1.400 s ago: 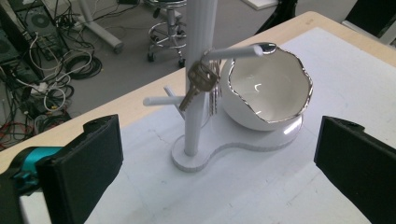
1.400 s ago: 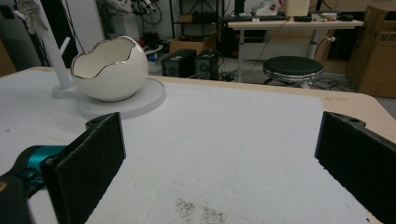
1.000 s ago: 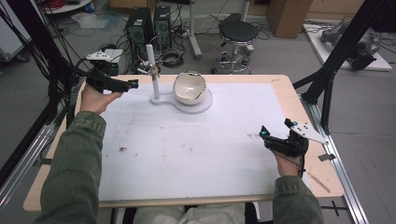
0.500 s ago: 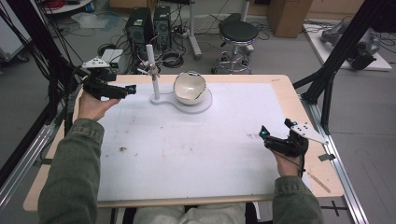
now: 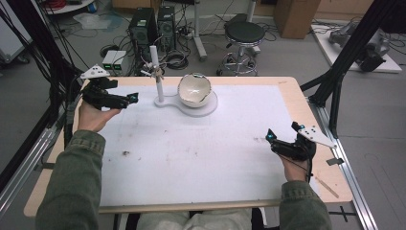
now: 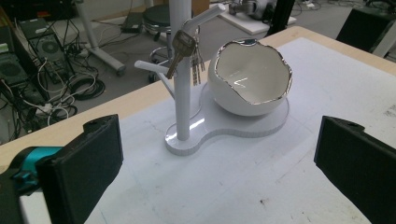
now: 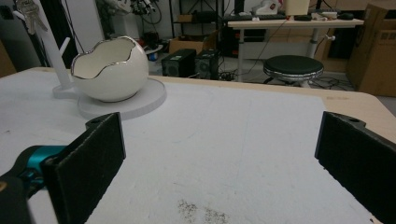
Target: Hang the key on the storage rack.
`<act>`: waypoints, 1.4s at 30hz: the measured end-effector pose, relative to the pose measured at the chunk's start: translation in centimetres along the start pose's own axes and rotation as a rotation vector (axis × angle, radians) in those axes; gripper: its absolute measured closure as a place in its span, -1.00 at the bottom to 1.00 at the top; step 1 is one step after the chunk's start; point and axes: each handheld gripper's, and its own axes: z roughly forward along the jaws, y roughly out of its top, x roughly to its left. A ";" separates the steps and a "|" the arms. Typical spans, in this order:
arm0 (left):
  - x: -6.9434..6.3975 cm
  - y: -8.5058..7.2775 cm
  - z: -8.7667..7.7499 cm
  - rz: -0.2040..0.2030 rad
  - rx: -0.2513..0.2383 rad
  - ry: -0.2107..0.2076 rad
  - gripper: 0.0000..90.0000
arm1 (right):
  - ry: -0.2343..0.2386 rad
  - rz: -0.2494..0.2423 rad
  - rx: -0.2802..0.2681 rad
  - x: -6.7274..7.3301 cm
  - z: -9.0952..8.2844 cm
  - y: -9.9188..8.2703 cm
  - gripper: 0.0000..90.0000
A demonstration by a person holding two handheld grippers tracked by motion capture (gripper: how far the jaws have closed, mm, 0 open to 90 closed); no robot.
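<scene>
**Count on the bench**

One white stand [image 6: 184, 79], two pegs. One bunch of keys [image 6: 186, 51] on the stand's upper peg. One egg-shaped bowl [image 5: 194, 89] beside the post, on the stand's base. Two tongs: left [image 5: 130, 98] near the stand, right [image 5: 271, 137] well apart from it.

This is a lab or robotics workshop, not a home; the bench [image 5: 297, 91] is a plain wooden top under a white sheet, framed by black metal struts [image 5: 352, 52] and standing on a grey concrete floor [image 5: 378, 124]. Beyond its far edge computer towers [image 5: 151, 21] sit on the floor amid tangled cables [image 5: 174, 57]; a black round stool [image 5: 244, 32] stands nearby; cardboard boxes [image 5: 294, 17] are at the far right; a desk with keyboards [image 7: 292, 18] lines the back.
</scene>
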 end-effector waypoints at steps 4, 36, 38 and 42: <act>0.2 -1.0 -0.7 -0.021 -0.018 0.008 -0.96 | -0.002 -0.001 0.001 0.0 0.0 0.0 -0.99; -0.2 -7.8 -4.4 -0.047 -0.117 0.162 -0.96 | 0.006 -0.004 0.004 0.0 0.0 0.0 -0.98; -0.3 -8.3 -4.6 -0.052 -0.124 0.178 -0.96 | 0.009 -0.001 0.008 0.0 0.0 0.0 -0.99; -0.5 -9.1 -5.0 -0.051 -0.151 0.203 -0.96 | 0.011 -0.001 0.009 0.1 0.0 0.0 -0.99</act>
